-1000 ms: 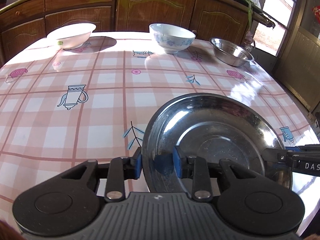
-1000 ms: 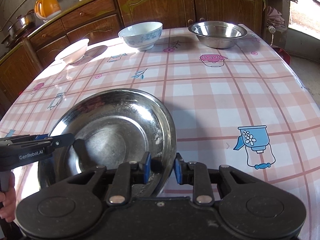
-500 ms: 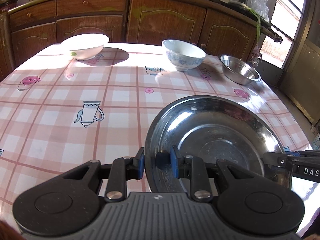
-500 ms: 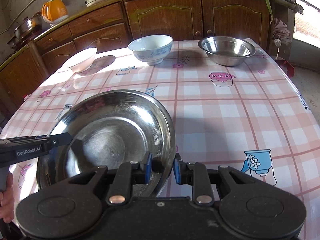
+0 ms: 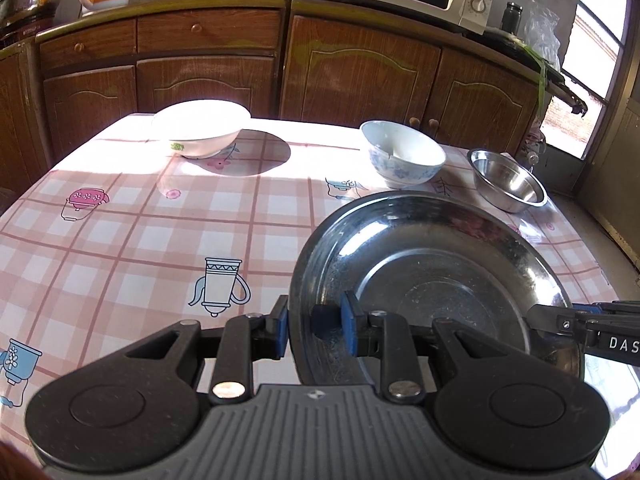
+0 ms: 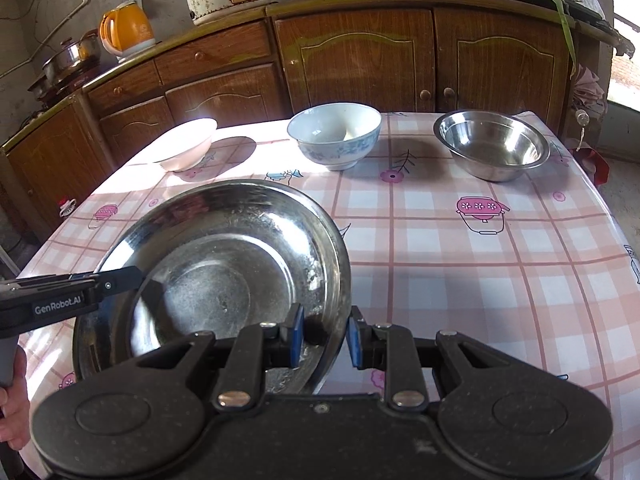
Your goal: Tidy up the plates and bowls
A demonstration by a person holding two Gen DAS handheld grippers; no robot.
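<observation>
Above checked table (image 5: 132, 248): left claw (image 5: 314, 330), right claw (image 6: 324, 338) each clamp steel plate (image 5: 432, 276) rim; plate underside hidden.

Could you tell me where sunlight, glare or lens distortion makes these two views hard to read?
Left wrist view: sunlight washes out the white bowl and the tablecloth beside it; the window at right is blown out. Right wrist view: glare streaks the steel plate, and fisheye bends the cabinets; the steel bowl stays readable.
</observation>
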